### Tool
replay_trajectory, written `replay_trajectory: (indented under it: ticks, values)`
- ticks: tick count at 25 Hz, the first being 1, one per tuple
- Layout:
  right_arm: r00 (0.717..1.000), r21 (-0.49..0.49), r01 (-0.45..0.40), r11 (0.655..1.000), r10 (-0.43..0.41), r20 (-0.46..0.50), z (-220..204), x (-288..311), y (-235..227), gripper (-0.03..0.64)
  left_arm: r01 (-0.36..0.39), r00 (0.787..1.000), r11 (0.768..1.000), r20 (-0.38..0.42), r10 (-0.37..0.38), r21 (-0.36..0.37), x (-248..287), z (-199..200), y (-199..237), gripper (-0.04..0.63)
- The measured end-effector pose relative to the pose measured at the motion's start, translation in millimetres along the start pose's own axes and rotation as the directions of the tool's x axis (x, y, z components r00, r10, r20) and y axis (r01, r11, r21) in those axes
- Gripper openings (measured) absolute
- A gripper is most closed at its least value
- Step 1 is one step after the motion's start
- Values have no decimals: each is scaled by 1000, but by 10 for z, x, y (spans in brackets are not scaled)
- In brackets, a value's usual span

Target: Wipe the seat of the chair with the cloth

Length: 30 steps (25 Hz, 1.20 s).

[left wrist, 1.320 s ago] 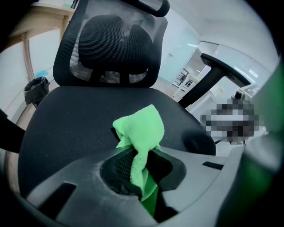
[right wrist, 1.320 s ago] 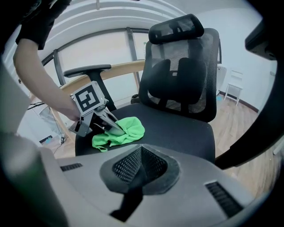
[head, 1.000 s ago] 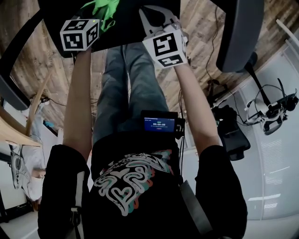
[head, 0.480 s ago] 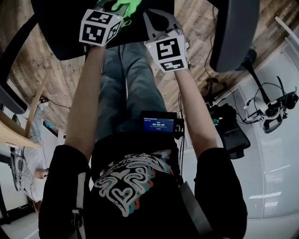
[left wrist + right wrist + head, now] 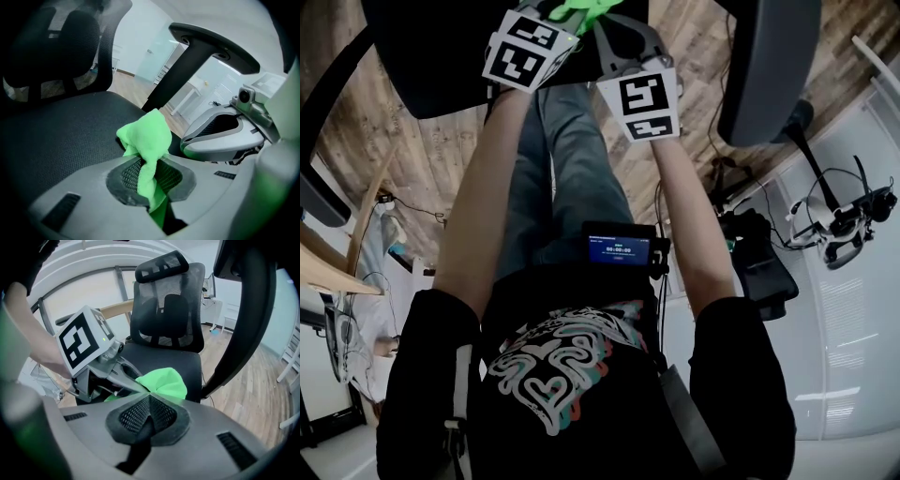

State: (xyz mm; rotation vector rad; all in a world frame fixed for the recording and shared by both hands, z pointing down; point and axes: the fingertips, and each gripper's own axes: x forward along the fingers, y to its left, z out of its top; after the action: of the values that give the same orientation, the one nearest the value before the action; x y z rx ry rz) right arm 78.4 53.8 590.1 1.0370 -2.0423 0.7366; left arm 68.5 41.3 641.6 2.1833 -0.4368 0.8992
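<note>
The black mesh chair seat (image 5: 56, 136) lies under both grippers and fills the top left of the head view (image 5: 431, 56). My left gripper (image 5: 146, 161) is shut on a bright green cloth (image 5: 146, 136), which bunches past the jaw tips just above the seat. In the head view the left gripper (image 5: 551, 11) sits close beside the right gripper (image 5: 607, 23), with the cloth (image 5: 581, 7) at the top edge. The right gripper (image 5: 149, 401) has its jaws together, its tip right at the edge of the cloth (image 5: 164, 383); I see no cloth between its pads.
The chair's backrest and headrest (image 5: 166, 301) stand beyond the seat. A black armrest (image 5: 769, 66) rises on the right, another armrest (image 5: 319, 178) curves on the left. The person's legs stand on wood flooring (image 5: 422, 159). A second chair (image 5: 764, 262) is at the right.
My left gripper has carried the cloth rightward across the seat until it is next to the right gripper. The right gripper has hardly moved.
</note>
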Motion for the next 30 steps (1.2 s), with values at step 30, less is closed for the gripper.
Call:
replay_trajectory:
  ticks: [30]
  values:
    - [1000,-7,-7,1000,7,-17,10,3,-42,3,-20,999,998,-24,21,68,3,34,-130,35]
